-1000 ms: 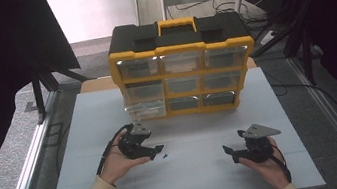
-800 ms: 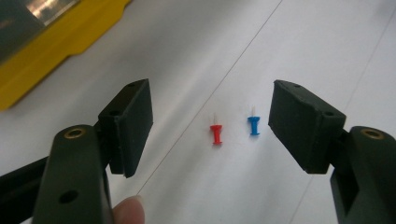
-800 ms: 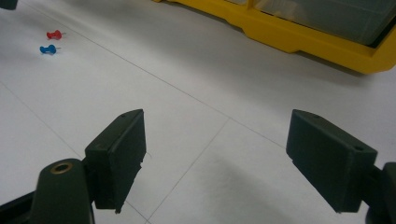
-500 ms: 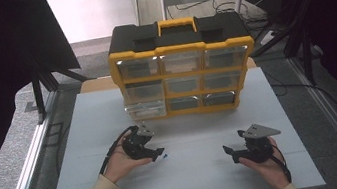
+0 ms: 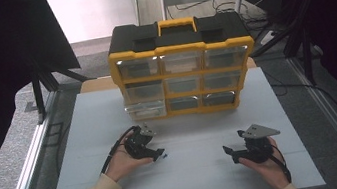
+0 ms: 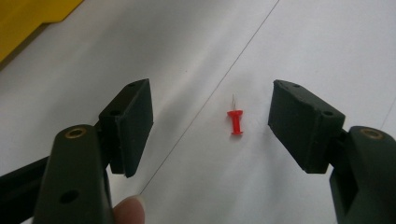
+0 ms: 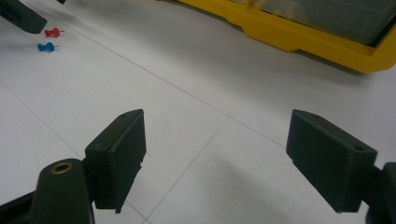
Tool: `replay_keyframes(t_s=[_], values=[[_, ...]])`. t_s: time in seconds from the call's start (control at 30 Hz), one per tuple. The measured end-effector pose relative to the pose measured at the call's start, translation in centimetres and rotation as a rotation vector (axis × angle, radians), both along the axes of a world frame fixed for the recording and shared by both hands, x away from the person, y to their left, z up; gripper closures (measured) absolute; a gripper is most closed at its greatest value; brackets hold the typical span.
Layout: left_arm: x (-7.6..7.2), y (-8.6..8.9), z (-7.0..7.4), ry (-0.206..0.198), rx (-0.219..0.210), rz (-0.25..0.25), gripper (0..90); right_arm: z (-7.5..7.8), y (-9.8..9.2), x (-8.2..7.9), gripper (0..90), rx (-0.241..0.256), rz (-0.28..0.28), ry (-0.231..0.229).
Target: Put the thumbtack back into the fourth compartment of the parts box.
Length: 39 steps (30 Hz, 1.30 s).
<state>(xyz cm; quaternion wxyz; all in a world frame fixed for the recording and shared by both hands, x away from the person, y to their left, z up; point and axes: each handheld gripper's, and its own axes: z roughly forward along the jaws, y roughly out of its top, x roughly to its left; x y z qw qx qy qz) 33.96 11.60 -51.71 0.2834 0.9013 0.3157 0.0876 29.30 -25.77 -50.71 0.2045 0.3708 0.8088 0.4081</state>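
A small red push pin (image 6: 236,122) lies on the white table, its point away from me, between the two jaws of my left gripper (image 6: 212,107), which stands open just above it and does not touch it. In the right gripper view the red pin (image 7: 52,32) lies next to a blue push pin (image 7: 45,47), under a jaw tip of the left gripper (image 7: 23,16). In the high view my left gripper (image 5: 156,153) is at the left centre of the table. My right gripper (image 5: 230,152) hovers open at the right, with nothing between its jaws (image 7: 219,130).
A yellow and black drawer organiser (image 5: 182,67) with clear drawers stands at the back of the white table (image 5: 205,185). Its bottom-left drawer (image 5: 146,110) is pulled out a little. Metal rails run along both table sides.
My left gripper has edged slightly nearer and lower over the pins. The right gripper has not moved.
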Motion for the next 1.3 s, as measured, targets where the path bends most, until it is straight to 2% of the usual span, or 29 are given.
replay_keyframes(t_s=[0.23, 0.47, 0.8, 1.3], values=[[0.17, -0.22, -0.47, 0.011, 0.008, 0.001, 31.4, 0.0, 0.01, 0.0, 19.9, -0.001, -0.001, 0.0], [0.32, -0.35, -0.81, 0.005, 0.028, 0.003, 32.1, -0.03, 0.01, 0.01, 19.8, -0.005, -0.001, -0.001], [0.27, -0.42, -0.92, 0.005, 0.028, -0.004, 35.3, -0.03, 0.04, -0.01, 19.8, -0.012, -0.001, 0.0], [0.18, -0.25, -0.83, 0.03, 0.01, -0.048, 51.6, -0.13, 0.08, 0.01, 19.8, -0.018, -0.004, 0.006]])
